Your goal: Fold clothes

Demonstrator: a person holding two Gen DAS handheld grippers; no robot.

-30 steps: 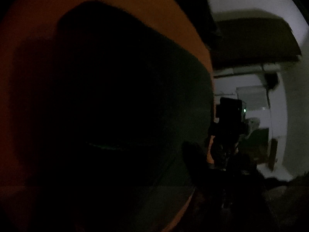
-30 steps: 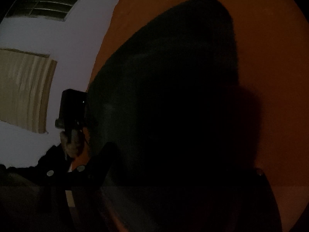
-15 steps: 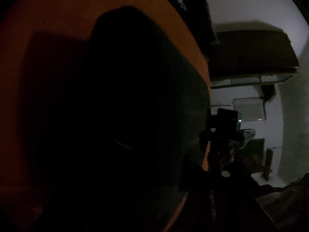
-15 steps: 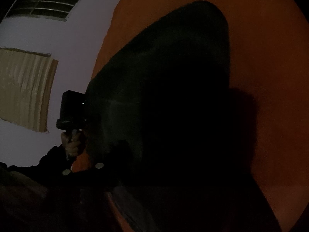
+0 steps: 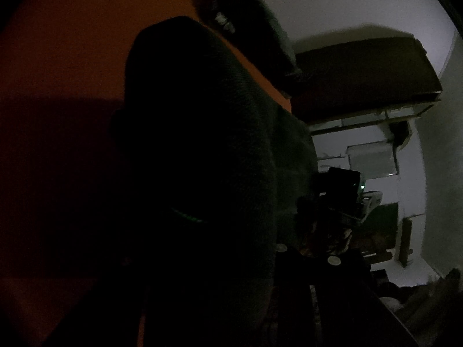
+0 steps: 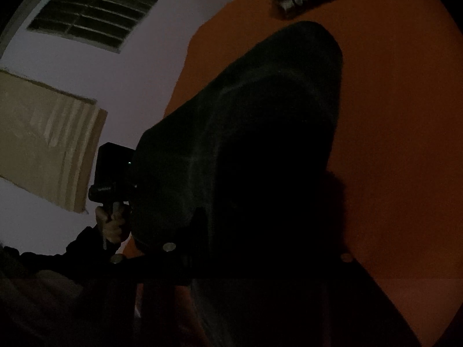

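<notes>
left gripper [image 6: 115, 170]: jaws just closing; too dark to tell the grip.
right gripper [image 5: 341, 190]: likewise.
dark garment [image 5: 208, 144]: raised higher than before, above the orange table [image 5: 72, 43] by its right edge.

**Dark cloth right up in the lens**

Pretty dim shot. A dark green garment [image 5: 208, 156] fills the middle, bulging up over an orange surface [image 5: 72, 57]. Another dark garment [image 5: 254, 29] lies at the far edge of it. Off to the right, a hand [image 5: 327, 231] holds the other gripper [image 5: 344, 190], a tiny green light glowing on it, white wall [image 5: 332, 3] behind.
</notes>
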